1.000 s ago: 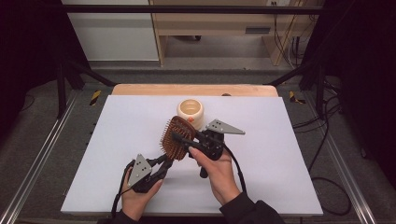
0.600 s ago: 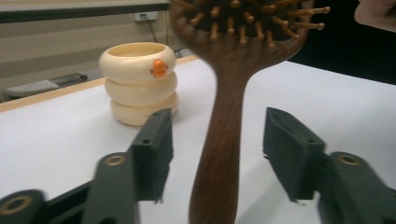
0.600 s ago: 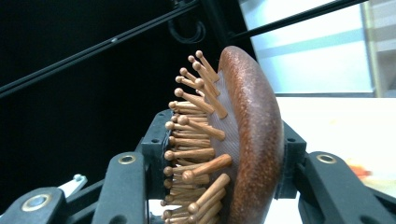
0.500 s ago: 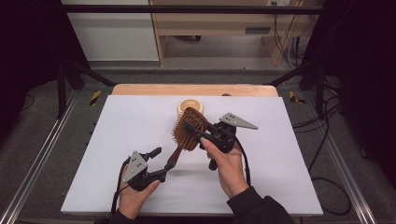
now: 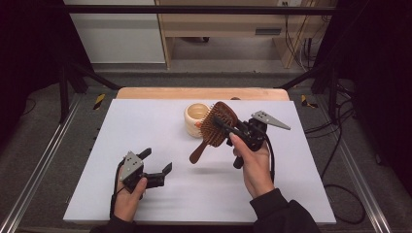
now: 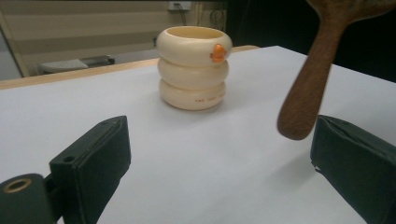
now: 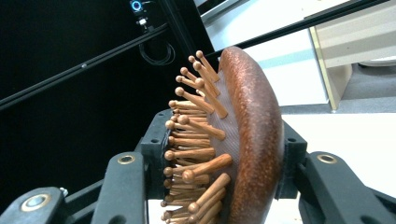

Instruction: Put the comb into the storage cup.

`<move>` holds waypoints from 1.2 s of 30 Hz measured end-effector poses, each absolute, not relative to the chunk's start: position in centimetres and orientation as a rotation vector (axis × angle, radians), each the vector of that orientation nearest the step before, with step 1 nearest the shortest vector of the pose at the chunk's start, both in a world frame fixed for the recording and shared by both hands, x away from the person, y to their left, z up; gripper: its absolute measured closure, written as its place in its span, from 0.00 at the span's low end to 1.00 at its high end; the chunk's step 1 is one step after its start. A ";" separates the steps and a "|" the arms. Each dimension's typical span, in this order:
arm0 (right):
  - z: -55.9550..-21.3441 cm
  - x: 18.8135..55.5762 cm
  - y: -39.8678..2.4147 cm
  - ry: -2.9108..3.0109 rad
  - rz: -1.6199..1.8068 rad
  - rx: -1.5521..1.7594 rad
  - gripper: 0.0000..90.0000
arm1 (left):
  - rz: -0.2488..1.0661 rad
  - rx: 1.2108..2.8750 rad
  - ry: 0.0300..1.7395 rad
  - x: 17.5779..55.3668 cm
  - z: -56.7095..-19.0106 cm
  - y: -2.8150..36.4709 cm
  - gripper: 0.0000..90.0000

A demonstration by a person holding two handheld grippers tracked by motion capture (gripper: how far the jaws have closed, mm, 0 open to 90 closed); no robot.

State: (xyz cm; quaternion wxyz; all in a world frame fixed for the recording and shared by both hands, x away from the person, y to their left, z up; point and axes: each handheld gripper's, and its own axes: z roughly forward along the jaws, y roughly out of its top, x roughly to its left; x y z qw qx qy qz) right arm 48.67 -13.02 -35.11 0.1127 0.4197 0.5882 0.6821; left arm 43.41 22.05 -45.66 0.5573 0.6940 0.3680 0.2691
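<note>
A brown wooden hairbrush (image 5: 217, 127) with wooden pins hangs tilted above the table, handle end pointing down and left. My right gripper (image 5: 224, 128) is shut on its oval head; in the right gripper view the jaws clamp the pin side and the back of the brush (image 7: 252, 140). My left gripper (image 5: 156, 161) rests low at the front left. Its jaws have just been opening and hold nothing. In the left gripper view the brush handle (image 6: 308, 88) hangs just ahead of the right jaw, apart from it. A cream ribbed cup (image 5: 194, 115) stands behind the brush.
A white sheet (image 5: 145, 121) covers the table, with a wooden strip (image 5: 160, 93) along its far edge. The cup (image 6: 194, 74) carries a small orange mark. Metal frame rails run down both sides, and cables lie on the floor at the right.
The left gripper opened and let go of the brush handle, then drew back left and toward the person. The right gripper carried the brush up, right and away, toward the cup.
</note>
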 end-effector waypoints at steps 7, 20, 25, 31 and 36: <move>-35.1 48.7 -13.9 1.723 1.994 1.230 0.57 | 0.728 1.535 0.886 42.9 -44.6 24.2 0.03; -35.1 49.4 -15.2 1.696 1.985 1.279 0.57 | 0.777 1.548 0.938 42.4 -44.9 26.4 0.02; -35.0 49.8 -15.9 1.697 1.961 1.292 0.57 | 0.774 1.523 0.936 42.1 -45.1 27.1 0.02; -34.4 49.9 -16.5 1.693 1.935 1.284 0.57 | 0.774 1.516 0.952 42.1 -45.3 27.1 0.03; -33.8 50.1 -16.9 1.683 1.930 1.293 0.57 | 0.777 1.530 0.944 41.6 -45.5 26.9 0.03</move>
